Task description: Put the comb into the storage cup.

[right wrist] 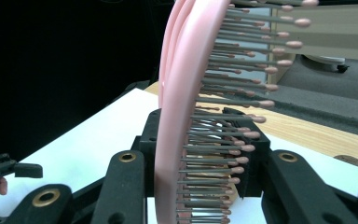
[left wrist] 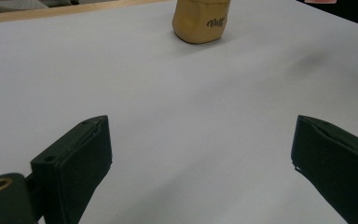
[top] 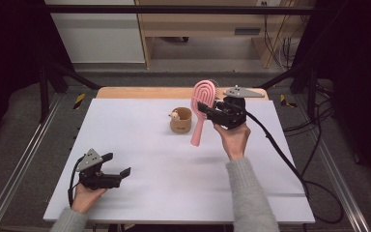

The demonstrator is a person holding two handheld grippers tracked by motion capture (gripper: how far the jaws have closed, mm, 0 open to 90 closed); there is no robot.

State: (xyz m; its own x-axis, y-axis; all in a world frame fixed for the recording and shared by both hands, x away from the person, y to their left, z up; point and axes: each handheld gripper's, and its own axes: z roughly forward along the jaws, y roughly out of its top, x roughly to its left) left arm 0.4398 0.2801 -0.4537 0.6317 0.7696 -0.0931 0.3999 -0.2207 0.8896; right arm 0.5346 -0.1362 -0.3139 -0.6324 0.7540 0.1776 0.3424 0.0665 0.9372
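The cup (top: 181, 120) stands on the counter (top: 140, 159) toward its far middle; the hairbrush (top: 202, 108) hangs just right of it, apparently above the counter, the left tool (top: 117, 165) near-left.

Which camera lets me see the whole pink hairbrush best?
The high view: it shows the whole pink hairbrush, looped head up and handle down, clamped in the right gripper above the table. The right gripper view shows its edge and bristles close up. The left gripper view catches a pink sliver at its top edge.
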